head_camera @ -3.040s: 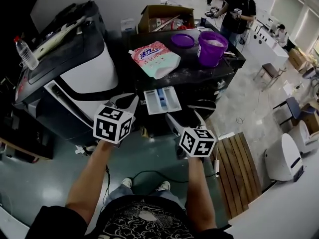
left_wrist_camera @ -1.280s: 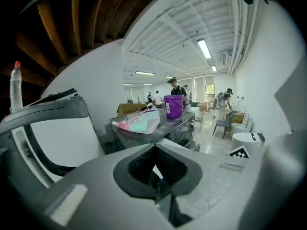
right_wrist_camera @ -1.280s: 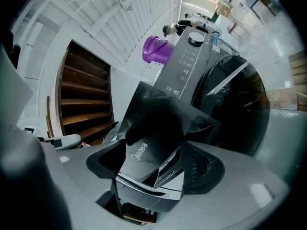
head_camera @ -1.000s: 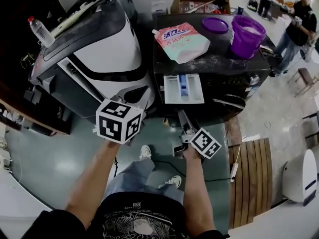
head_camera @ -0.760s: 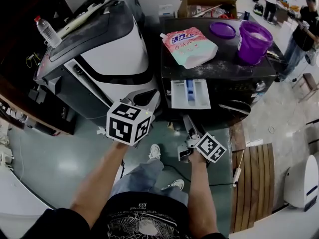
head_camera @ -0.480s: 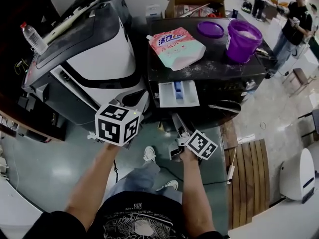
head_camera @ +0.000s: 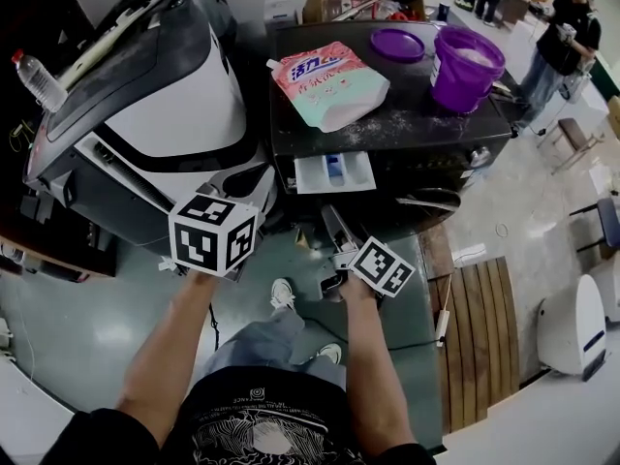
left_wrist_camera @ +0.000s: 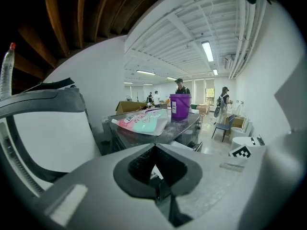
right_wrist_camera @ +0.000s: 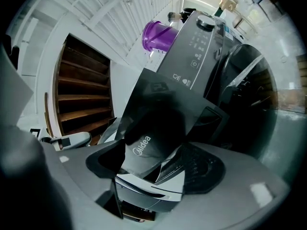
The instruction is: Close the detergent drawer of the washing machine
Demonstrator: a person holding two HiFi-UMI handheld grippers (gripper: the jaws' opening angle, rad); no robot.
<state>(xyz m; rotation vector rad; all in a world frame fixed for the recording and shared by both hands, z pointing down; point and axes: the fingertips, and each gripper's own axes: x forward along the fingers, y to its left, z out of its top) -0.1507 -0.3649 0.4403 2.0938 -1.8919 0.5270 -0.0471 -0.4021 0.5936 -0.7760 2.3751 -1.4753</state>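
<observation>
Your left gripper [head_camera: 242, 180] sits at 11 o'clock, tipped slightly downward, its jaws drawn together on nothing. Your right gripper [head_camera: 334, 223] points level toward 12 o'clock, jaws well apart and gripping nothing. Your left forearm [head_camera: 165, 347] and right forearm [head_camera: 366, 356] both stretch forward, bare.

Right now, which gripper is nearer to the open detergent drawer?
Right. The right gripper sits just in front of the detergent drawer, fingers apart and aimed at it; the left gripper hangs off to its left, fingers together.
</observation>
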